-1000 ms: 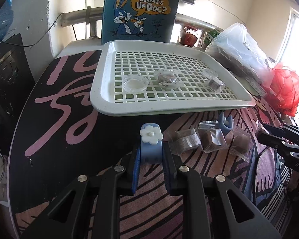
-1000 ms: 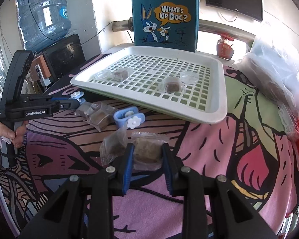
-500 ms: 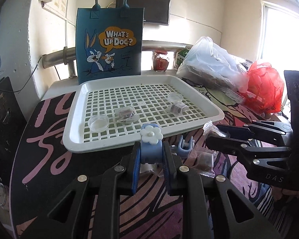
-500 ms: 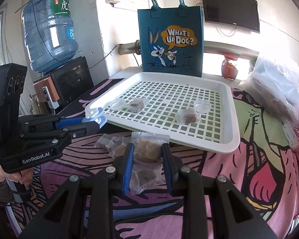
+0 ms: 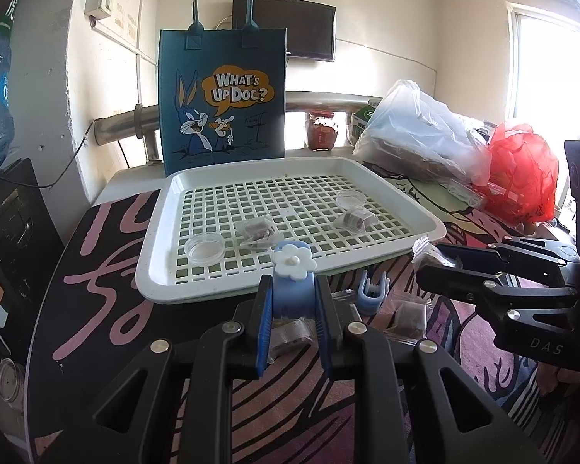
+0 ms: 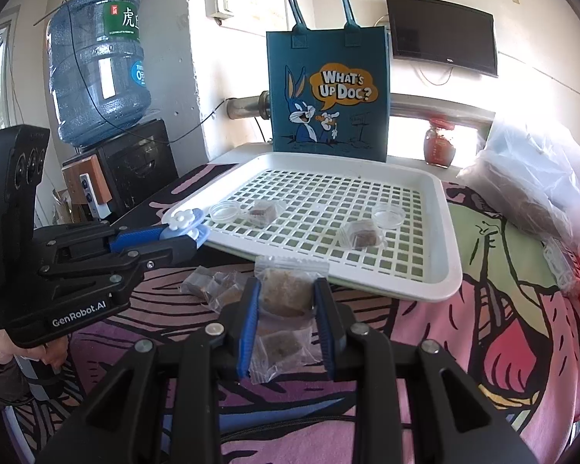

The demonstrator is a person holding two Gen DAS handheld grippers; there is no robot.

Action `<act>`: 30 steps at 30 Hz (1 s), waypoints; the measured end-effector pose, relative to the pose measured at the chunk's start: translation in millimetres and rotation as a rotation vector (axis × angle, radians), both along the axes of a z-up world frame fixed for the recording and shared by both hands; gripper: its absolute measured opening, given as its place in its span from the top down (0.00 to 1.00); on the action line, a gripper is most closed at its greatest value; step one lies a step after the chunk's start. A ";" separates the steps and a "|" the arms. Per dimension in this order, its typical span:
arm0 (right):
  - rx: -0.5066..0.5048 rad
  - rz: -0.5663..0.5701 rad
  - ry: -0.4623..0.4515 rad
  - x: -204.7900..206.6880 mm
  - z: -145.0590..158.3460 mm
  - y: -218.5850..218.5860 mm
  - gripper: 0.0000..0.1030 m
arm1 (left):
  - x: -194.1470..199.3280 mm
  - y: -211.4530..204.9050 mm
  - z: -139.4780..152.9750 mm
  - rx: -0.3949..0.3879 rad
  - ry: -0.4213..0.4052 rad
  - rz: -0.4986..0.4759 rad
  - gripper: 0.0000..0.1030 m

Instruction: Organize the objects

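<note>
Fingers (image 5: 265, 311) of the left gripper (image 5: 293, 305) grasp a blue clip (image 5: 293, 290); the right gripper (image 6: 286, 309) clenches a packet (image 6: 286, 290). Both have risen off the tabletop (image 6: 502, 309), now at the tray's (image 6: 450, 255) near edge, ready for placing.

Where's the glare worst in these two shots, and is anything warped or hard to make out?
Left wrist view: the window at upper right is blown out, and fisheye bending curves the white tray and darkens the corners. Right wrist view: backlight behind the red jar washes out the clear plastic bag; the packet in the right gripper stays sharp.
</note>
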State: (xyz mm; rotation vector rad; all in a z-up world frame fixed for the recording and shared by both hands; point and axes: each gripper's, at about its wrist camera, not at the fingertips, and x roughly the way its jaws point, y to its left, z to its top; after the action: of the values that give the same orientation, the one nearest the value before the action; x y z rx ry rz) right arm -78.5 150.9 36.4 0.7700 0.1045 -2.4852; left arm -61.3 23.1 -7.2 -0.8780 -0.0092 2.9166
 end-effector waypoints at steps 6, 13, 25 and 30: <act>-0.017 -0.001 -0.009 -0.9 0.4 3.4 0.74 | 1.3 0.7 0.0 -0.002 0.003 -0.004 0.82; -0.023 -0.003 -0.012 0.4 0.4 4.2 0.74 | 0.5 0.0 -0.3 0.006 -0.005 0.001 0.82; -0.025 0.002 -0.009 1.2 1.3 4.7 0.74 | 0.4 0.0 -0.7 0.009 -0.008 0.001 0.82; -0.025 0.002 -0.008 1.3 1.4 4.9 0.73 | 0.5 0.0 -0.6 0.009 -0.008 0.002 0.82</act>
State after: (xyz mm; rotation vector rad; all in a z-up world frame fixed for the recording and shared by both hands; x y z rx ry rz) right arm -77.2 155.8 37.8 0.7694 0.0717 -2.4766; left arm -60.8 23.1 -7.8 -0.8882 -0.0235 2.9129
